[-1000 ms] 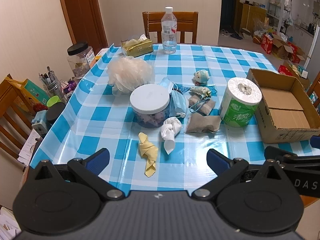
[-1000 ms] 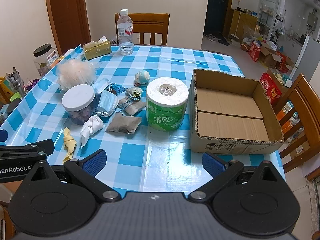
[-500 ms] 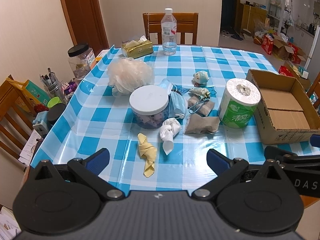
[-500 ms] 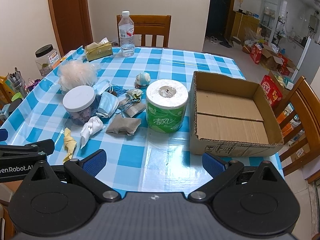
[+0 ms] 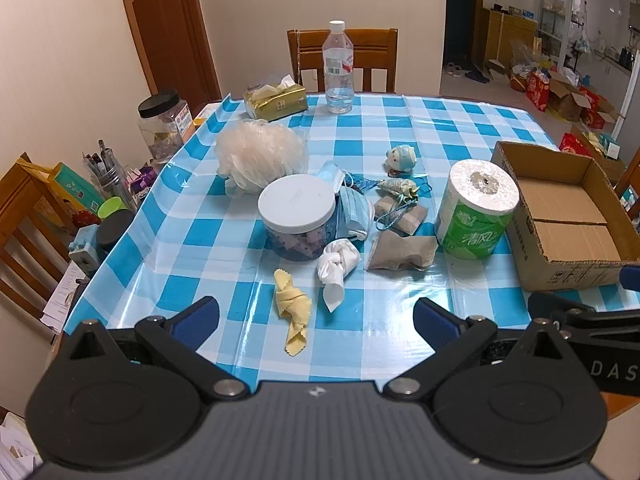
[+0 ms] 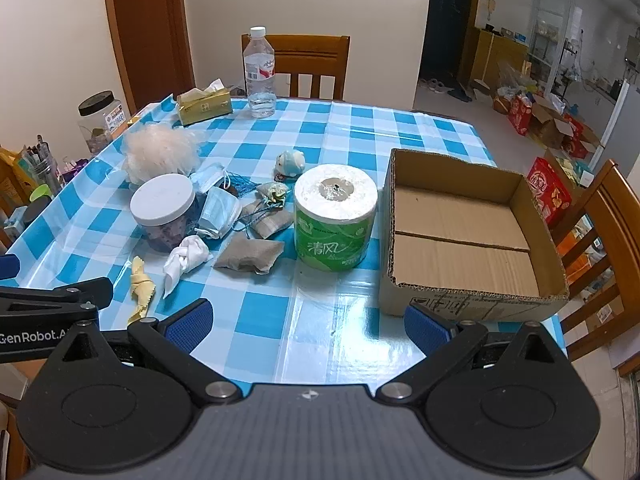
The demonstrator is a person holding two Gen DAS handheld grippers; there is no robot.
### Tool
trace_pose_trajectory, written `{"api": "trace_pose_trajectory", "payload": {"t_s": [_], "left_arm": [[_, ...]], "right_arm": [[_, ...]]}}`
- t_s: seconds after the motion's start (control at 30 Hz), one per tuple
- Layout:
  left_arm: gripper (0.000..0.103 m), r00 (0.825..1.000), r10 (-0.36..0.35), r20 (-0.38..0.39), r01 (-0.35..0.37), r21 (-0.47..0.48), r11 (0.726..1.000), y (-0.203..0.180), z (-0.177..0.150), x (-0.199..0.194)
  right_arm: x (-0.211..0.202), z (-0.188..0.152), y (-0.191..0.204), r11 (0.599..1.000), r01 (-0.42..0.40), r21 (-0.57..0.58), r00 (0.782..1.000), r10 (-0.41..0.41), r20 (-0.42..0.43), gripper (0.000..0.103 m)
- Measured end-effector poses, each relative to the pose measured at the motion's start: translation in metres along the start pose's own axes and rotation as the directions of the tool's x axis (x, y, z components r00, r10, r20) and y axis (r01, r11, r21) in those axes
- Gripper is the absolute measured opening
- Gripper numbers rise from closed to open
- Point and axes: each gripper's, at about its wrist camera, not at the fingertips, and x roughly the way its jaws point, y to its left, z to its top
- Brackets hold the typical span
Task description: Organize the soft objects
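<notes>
Grippers: left gripper [image 5: 316,320] and right gripper [image 6: 306,320] are hovering spread, empty.
Risk: reaching for the yellow cloth [image 5: 294,312] at 12 o'clock is risking knocking the jar [image 5: 296,216].

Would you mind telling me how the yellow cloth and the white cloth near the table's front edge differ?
The knotted yellow cloth has pinked zigzag edges; the knotted white cloth has smooth ones. The yellow cloth lies nearer the front edge, apart from the lidded jar; the white cloth lies right by it. Both are small, knotted and rest on the checked tablecloth.
</notes>
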Motion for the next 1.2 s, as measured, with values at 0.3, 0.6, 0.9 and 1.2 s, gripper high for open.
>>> {"api": "trace_pose_trajectory", "payload": {"t_s": [0.3, 0.6, 0.9, 1.2], "left_arm": [[0.102, 1.000, 0.009, 0.011, -0.009, 0.006, 1.000, -0.007, 0.000, -0.001], [0.102, 1.000, -0.010, 0.029, 0.009, 0.033, 0.999, -0.008, 0.000, 0.009], [0.102, 0.995, -0.075, 0.062, 0.072, 0.054, 0.996, 0.001, -0.002, 0.022], [0.102, 0.990, -0.109, 0.092, 0.099, 0.102, 0.990, 0.010, -0.009, 0.046]], "right_arm": [[-0.004, 0.001, -0.004, 1.000, -0.011, -0.011, 1.000, 0.011, 0.017, 0.103], [-0.003, 0.003, -0.002, 1.000, -0.017, -0.024, 0.999, 0.017, 0.029, 0.103], [0.002, 0.004, 0.003, 0.999, -0.028, -0.036, 0.999, 0.030, 0.044, 0.103], [0.018, 0.002, 0.017, 0.996, -0.045, -0.079, 0.997, 0.050, 0.052, 0.103]]}}
